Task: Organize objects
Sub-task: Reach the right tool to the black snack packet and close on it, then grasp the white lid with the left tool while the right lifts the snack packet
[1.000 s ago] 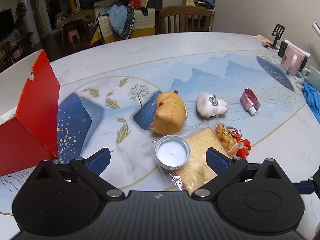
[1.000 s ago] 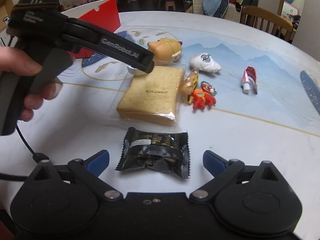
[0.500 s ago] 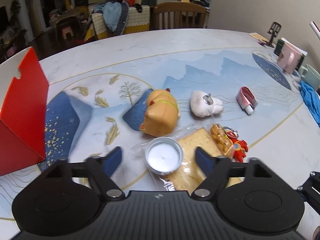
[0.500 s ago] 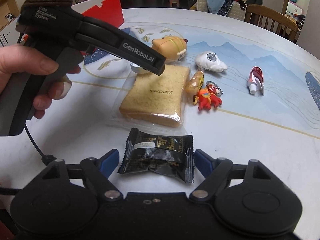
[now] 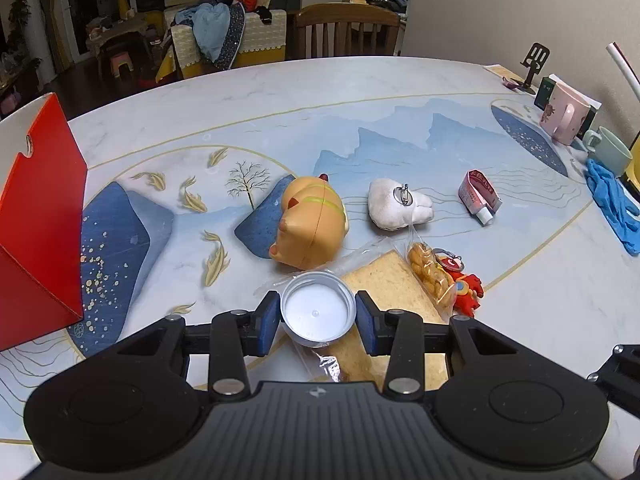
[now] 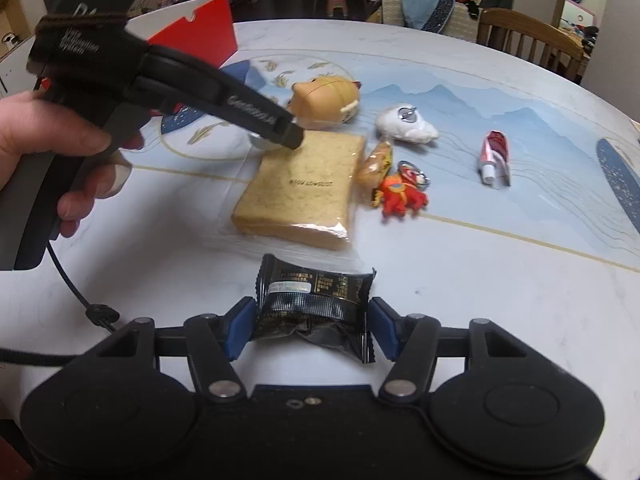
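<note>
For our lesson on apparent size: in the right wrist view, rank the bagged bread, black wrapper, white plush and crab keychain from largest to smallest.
1. Bagged bread
2. Black wrapper, though nearest the camera
3. White plush and crab keychain: too alike to rank

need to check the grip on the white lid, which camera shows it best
The left wrist view. The white lid sits in full view between the closing blue pads of the left gripper, resting on the bagged bread. In the right wrist view only a sliver shows beneath the left gripper.
</note>
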Tool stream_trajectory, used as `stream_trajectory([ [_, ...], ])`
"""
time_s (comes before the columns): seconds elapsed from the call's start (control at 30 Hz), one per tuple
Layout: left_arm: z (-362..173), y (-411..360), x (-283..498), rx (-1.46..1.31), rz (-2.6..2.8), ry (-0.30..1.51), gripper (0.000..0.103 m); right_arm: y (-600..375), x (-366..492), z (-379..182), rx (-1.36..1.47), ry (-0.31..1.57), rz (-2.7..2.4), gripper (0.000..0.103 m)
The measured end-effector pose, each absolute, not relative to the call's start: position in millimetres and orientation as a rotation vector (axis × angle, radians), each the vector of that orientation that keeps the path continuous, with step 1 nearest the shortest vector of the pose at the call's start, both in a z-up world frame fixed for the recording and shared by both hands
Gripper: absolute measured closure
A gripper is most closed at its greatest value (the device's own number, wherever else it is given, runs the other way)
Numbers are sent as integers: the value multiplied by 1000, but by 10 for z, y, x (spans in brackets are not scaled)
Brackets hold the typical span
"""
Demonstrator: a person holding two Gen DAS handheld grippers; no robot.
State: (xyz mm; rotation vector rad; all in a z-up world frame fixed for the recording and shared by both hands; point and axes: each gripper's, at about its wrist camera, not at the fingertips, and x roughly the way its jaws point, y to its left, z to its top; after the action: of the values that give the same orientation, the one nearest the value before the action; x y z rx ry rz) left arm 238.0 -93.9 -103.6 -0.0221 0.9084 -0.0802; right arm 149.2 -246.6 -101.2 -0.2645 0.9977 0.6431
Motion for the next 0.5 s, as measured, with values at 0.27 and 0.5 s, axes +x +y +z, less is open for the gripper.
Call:
stream_trajectory([
  [0.27, -930, -833, 2240, -60, -88, 901, 64, -2603, 1467, -841, -229, 966, 613, 50],
  [0.5, -795, -708, 2064, -105, -116, 892, 64, -2681, 1435, -741, -203, 956, 596, 60],
])
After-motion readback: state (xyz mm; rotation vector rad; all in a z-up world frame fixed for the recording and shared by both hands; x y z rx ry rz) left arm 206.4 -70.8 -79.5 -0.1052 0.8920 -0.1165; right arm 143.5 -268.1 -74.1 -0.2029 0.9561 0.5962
